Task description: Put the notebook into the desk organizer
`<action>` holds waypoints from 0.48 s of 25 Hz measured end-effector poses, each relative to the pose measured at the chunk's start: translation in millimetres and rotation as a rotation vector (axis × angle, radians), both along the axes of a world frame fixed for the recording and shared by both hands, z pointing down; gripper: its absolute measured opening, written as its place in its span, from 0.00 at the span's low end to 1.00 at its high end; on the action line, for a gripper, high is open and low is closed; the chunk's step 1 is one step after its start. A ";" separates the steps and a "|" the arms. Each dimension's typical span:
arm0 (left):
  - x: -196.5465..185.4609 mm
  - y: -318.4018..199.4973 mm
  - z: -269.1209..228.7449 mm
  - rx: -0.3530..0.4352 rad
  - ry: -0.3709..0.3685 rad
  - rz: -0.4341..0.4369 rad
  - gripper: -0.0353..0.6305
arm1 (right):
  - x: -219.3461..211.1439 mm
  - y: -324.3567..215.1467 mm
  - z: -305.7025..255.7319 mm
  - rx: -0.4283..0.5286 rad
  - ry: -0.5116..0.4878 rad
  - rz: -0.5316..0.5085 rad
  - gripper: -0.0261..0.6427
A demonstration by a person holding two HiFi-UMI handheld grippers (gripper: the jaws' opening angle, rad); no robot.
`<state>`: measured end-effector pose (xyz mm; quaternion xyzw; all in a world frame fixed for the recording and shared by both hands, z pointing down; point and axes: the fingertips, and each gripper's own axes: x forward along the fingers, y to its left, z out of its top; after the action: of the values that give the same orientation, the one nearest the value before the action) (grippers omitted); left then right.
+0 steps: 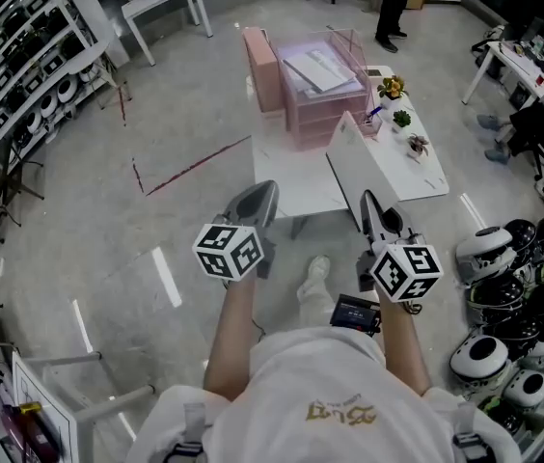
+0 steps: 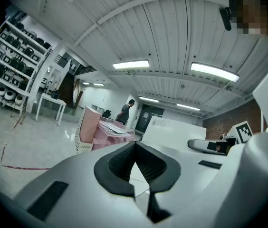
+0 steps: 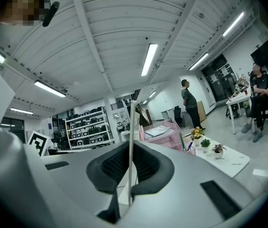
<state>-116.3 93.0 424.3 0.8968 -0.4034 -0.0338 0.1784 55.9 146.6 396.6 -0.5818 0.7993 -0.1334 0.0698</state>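
Head view: right gripper (image 1: 369, 201) pinches the thin white flat notebook (image 1: 354, 162) on edge, its long side aimed straight ahead at the pink plastic desk organizer (image 1: 322, 99); left gripper (image 1: 262, 193) closed, empty.

**Two grippers level, right one clamped**

The left forearm (image 1: 231, 331) and right forearm (image 1: 402, 345) reach forward from the body, side by side. The left gripper (image 1: 264, 193) points level behind its marker cube (image 1: 229, 251). Its jaw tips are closed against each other with nothing between them (only a diamond-shaped gap shows behind the tips). The right gripper (image 1: 369, 203) also lies level. Its jaws are pressed together on the thin edge of the notebook (image 3: 130, 127), which stands upright between them and rises past the tips.
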 end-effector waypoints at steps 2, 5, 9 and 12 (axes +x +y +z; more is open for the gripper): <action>2.6 -27.4 -2.7 0.001 0.006 0.007 0.08 | 3.6 -28.2 -5.6 0.012 -0.012 0.001 0.06; 5.9 -75.3 -11.6 0.006 0.017 0.002 0.08 | 9.1 -74.6 -13.5 0.017 -0.033 -0.003 0.06; 14.7 -140.6 -22.5 0.011 0.020 -0.004 0.08 | 17.2 -137.7 -21.1 0.016 -0.041 -0.013 0.06; 25.4 -184.7 -26.4 0.008 0.017 0.004 0.08 | 25.8 -182.5 -30.0 0.027 -0.045 -0.012 0.06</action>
<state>-90.9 -91.7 397.9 0.8980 -0.4000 -0.0425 0.1784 81.7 -35.9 366.6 -0.5727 0.8029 -0.1361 0.0947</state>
